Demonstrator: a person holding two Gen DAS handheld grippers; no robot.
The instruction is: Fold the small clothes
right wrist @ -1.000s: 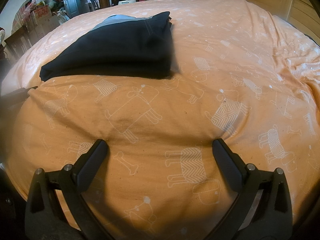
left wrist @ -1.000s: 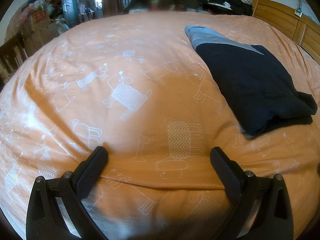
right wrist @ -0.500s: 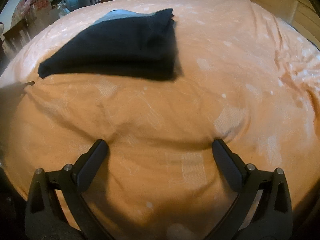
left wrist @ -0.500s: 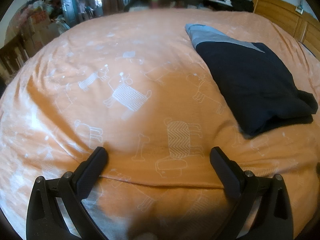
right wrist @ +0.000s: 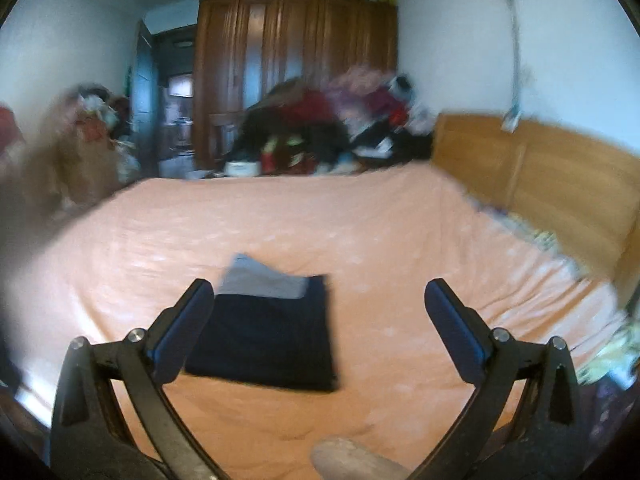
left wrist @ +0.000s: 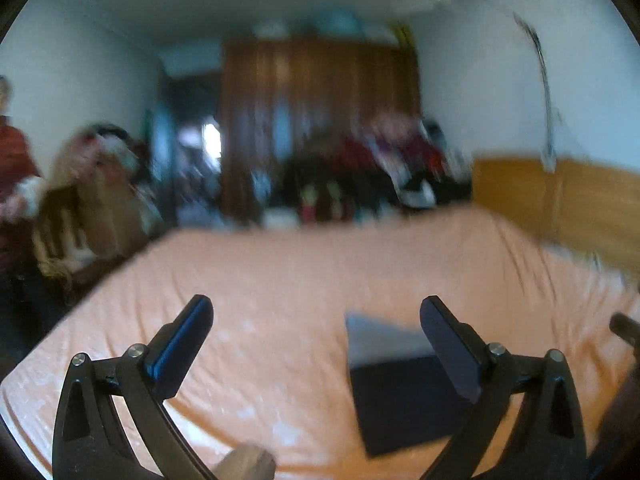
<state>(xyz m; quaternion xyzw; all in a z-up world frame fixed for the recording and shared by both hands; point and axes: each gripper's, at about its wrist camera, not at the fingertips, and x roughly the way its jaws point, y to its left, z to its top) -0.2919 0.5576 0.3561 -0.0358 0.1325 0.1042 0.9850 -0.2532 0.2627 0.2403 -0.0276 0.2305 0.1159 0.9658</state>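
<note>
Orange bedspread [right wrist: 400, 240], 1; wardrobe [right wrist: 296, 60], 1; clothes heap [right wrist: 332, 128], approx. 1 (blurred); folded garment [right wrist: 272, 340], 1. Left gripper [left wrist: 316, 344], right gripper [right wrist: 318, 320]: jaws apart, empty.

Soft, even daylight, heavy motion blur across both views, fisheye bending and dark vignette at the edges.

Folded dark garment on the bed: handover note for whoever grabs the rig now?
Left tongs: open, empty, raised above the bed.
Right tongs: open, empty, also raised.
Dark garment: lies folded flat on the orange bedcover, grey band at its far end, nothing touching it.
Done: this piece looks folded.
Left: possibly more from the clothes pile beyond the bed; frames are blurred, so check first.
</note>
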